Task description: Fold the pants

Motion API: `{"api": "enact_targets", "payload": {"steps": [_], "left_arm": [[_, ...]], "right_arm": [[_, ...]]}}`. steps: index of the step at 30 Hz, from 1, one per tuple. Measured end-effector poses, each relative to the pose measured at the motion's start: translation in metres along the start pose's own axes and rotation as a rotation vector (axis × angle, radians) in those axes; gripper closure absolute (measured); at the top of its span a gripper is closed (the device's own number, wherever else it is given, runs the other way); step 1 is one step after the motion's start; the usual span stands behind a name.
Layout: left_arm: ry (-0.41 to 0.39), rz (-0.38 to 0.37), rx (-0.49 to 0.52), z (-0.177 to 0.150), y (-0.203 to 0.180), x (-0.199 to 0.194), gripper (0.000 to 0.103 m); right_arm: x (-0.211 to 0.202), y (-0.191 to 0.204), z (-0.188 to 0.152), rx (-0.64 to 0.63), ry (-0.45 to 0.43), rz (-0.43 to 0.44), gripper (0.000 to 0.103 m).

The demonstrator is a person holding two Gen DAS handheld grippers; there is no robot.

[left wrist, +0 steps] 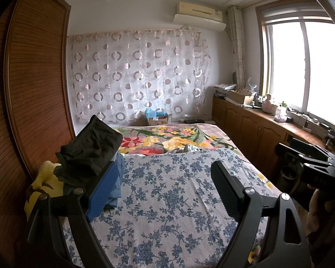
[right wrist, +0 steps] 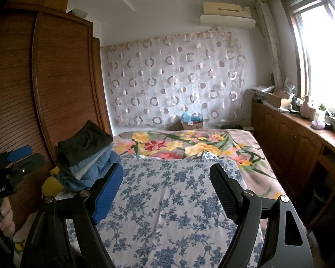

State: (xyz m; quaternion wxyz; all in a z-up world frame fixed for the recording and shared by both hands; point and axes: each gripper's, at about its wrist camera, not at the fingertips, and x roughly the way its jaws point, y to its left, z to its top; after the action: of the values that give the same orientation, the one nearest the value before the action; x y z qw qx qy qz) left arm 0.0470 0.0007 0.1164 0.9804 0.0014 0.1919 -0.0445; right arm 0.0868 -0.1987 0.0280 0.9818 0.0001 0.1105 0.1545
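Note:
A stack of folded pants sits at the left edge of the bed, black pants [left wrist: 91, 147] [right wrist: 82, 143] on top and blue jeans [left wrist: 117, 178] [right wrist: 93, 167] beneath. My left gripper [left wrist: 166, 165] hangs open over the blue-flowered sheet [left wrist: 167, 207], just right of the stack, with nothing between its pads. My right gripper [right wrist: 166, 167] is open too, above the same sheet [right wrist: 167, 201] and holding nothing. Each gripper shows in the other's view: the right gripper [left wrist: 301, 154] at the far right, the left gripper [right wrist: 25, 156] at the far left, held by a hand [right wrist: 4, 218].
A yellow plush toy [left wrist: 47, 178] lies beside the stack against the wooden wardrobe [left wrist: 33, 89]. A bright flowered blanket [left wrist: 167, 138] covers the far half of the bed. Low wooden cabinets [left wrist: 256, 129] with clutter run under the window on the right. A cardboard box [left wrist: 157, 119] stands behind the bed.

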Motion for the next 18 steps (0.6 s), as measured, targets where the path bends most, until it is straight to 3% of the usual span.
{"api": "enact_targets", "payload": {"steps": [18], "left_arm": [[0.001,0.001,0.000,-0.0018,0.0000,-0.0015,0.018]], "right_arm": [[0.0001,-0.0002,-0.0015,-0.005,0.000,-0.007,0.022]]}}
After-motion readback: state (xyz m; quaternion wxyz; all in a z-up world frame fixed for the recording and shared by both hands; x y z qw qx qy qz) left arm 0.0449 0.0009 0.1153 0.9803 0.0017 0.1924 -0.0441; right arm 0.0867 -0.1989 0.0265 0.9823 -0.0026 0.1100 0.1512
